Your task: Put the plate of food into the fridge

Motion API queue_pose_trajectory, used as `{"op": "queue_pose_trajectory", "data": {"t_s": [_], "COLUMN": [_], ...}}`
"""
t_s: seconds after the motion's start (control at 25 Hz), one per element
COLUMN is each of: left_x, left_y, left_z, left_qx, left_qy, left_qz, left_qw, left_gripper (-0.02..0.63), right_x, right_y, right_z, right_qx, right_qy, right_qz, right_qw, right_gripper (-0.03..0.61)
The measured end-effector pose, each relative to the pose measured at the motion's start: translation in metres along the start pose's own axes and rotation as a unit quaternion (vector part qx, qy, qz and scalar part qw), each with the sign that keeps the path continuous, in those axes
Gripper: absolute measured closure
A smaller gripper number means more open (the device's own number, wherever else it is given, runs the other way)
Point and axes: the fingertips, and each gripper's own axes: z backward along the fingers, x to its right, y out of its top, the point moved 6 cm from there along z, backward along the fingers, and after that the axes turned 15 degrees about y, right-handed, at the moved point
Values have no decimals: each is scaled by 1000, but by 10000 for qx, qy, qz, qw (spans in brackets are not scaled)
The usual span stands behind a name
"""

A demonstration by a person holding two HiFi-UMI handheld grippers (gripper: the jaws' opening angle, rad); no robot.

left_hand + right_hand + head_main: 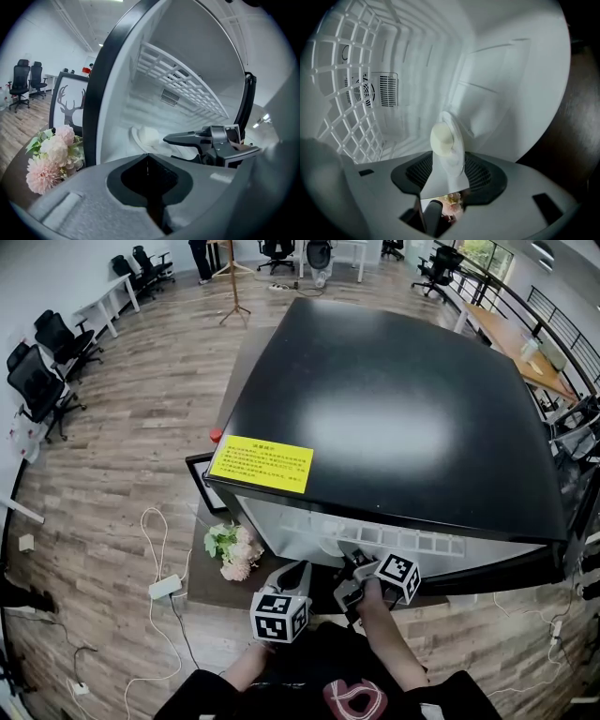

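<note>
The small black-topped fridge [375,409] stands with its door open and its white inside facing me. A white plate [457,145] with a pale round piece of food [441,137] lies on the fridge floor; it also shows as the plate [140,137] in the left gripper view and faintly as the plate [330,547] from above. My right gripper [444,182] reaches into the fridge with its jaws apart, the plate's near rim lying in the gap without being squeezed. My left gripper [148,161] hangs just outside the opening, shut on nothing. From there I see the right gripper [206,140] inside.
A white wire shelf [342,93] spans the fridge above the plate, with a fan vent [370,91] on the back wall. Pink artificial flowers [51,157] and a framed deer picture [68,105] sit left of the fridge. A power strip [164,587] and cables lie on the wooden floor.
</note>
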Motion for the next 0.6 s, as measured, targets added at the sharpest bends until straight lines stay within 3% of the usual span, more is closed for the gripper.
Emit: {"op": "queue_pose_trajectory", "data": {"t_s": [0.24,0.4,0.6], "left_x": [-2,-2,-1], "left_y": [-1,0,-1], "left_z": [2,1,0], "left_qx": [6,20,2], "left_qy": [10,18,21], "left_qz": [16,11,-27], "left_qw": [10000,10000,10000], "left_gripper": [606,606,606], "right_x": [1,-1,-10], "right_y": [-3,-2,-2], "right_z": [1,0,-1], "right_qx": [-7,73,-209], "right_qy": [4,18,-271], "right_qz": [-357,-742,159], "right_qw": [9994,9972,9993], "right_gripper": [360,314,285]}}
